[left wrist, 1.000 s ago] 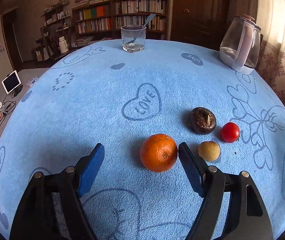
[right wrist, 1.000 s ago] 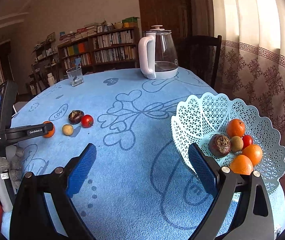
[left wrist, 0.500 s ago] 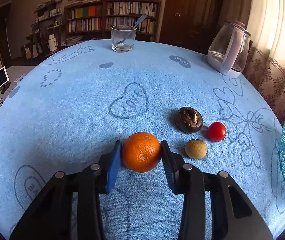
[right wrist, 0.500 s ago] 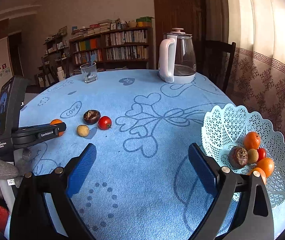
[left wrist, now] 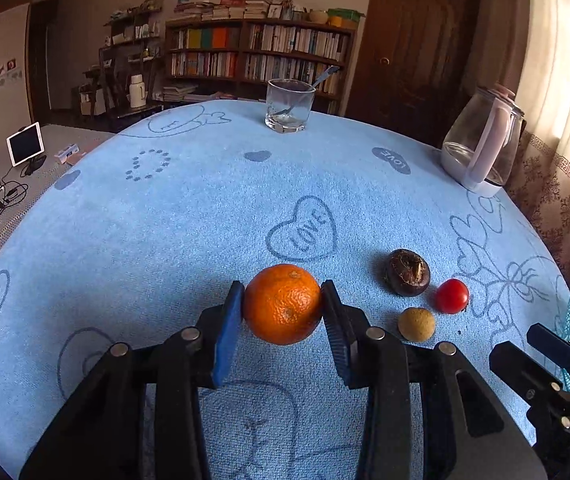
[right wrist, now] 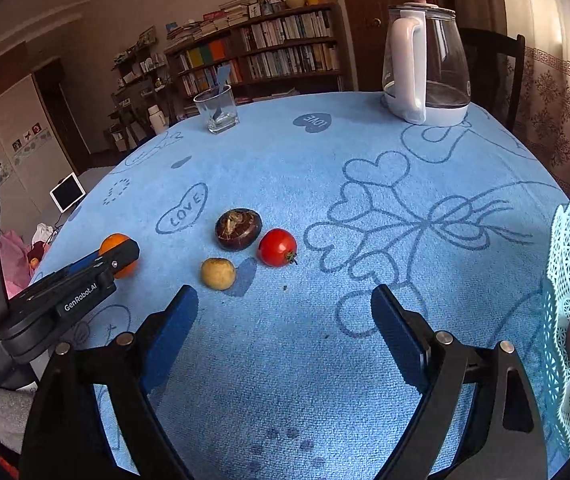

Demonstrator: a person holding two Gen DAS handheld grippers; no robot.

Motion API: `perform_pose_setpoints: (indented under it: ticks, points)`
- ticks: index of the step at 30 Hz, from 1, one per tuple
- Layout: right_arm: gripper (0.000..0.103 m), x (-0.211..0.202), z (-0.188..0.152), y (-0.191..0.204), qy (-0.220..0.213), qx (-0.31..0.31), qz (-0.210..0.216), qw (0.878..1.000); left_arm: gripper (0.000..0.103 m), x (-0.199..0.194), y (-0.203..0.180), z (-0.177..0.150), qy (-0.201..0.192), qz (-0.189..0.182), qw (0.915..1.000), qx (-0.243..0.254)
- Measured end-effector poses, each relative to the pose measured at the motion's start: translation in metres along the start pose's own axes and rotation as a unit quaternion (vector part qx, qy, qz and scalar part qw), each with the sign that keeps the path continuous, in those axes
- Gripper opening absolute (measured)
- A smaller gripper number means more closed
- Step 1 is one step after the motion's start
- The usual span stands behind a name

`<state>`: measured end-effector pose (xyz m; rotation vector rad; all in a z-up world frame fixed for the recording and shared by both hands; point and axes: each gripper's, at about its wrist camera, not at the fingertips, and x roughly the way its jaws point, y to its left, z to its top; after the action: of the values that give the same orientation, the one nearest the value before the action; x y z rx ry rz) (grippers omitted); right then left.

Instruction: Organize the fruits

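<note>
My left gripper [left wrist: 282, 297] is shut on an orange [left wrist: 283, 306], both blue pads pressing its sides just above the blue tablecloth [left wrist: 165, 232]. To its right lie a dark brown fruit [left wrist: 407, 272], a red tomato [left wrist: 451, 296] and a small tan fruit [left wrist: 416, 323]. In the right wrist view my right gripper [right wrist: 284, 300] hovers over bare cloth in front of the tomato [right wrist: 277, 247] and the tan fruit [right wrist: 218, 273]. Its jaws are closing with nothing between them. At the right edge, the pale blue lattice basket [right wrist: 569, 264] holds several fruits.
At the table's far side stand a glass with a spoon [left wrist: 289, 106] and a glass kettle with a white handle [left wrist: 481, 152]. A dark chair [right wrist: 493, 60] is behind the kettle. Bookshelves line the back wall, and the table's edge drops off on the left.
My left gripper closed on the orange and drew it slightly up. My right gripper swung left from the basket toward the loose fruits, and its jaws narrowed a little.
</note>
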<state>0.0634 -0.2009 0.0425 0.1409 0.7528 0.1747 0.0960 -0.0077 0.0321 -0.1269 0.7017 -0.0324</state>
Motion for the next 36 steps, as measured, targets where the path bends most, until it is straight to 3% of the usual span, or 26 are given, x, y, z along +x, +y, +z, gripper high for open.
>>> perform_pose_setpoints:
  ticks: [5, 11, 18, 22, 36]
  points:
    - [0.065, 0.024, 0.001, 0.018, 0.032, -0.019, 0.021, 0.999, 0.040, 0.000, 0.005, 0.001, -0.002, 0.013, 0.9998, -0.012]
    - [0.054, 0.042, 0.010, 0.031, 0.045, -0.027, 0.035, 0.998, 0.040, 0.003, 0.012, 0.001, 0.006, 0.019, 0.9995, -0.026]
    - [0.042, 0.066, 0.015, 0.044, 0.061, -0.044, 0.029, 0.997, 0.040, 0.004, 0.014, 0.001, 0.009, 0.017, 0.9993, -0.031]
    - [0.028, 0.072, 0.017, 0.046, 0.066, -0.050, 0.017, 0.996, 0.040, 0.005, 0.013, 0.001, 0.011, 0.015, 0.9993, -0.032]
    - [0.028, 0.033, 0.010, 0.039, 0.035, -0.042, 0.012, 0.998, 0.040, 0.002, 0.009, 0.001, 0.008, 0.003, 0.9996, -0.025]
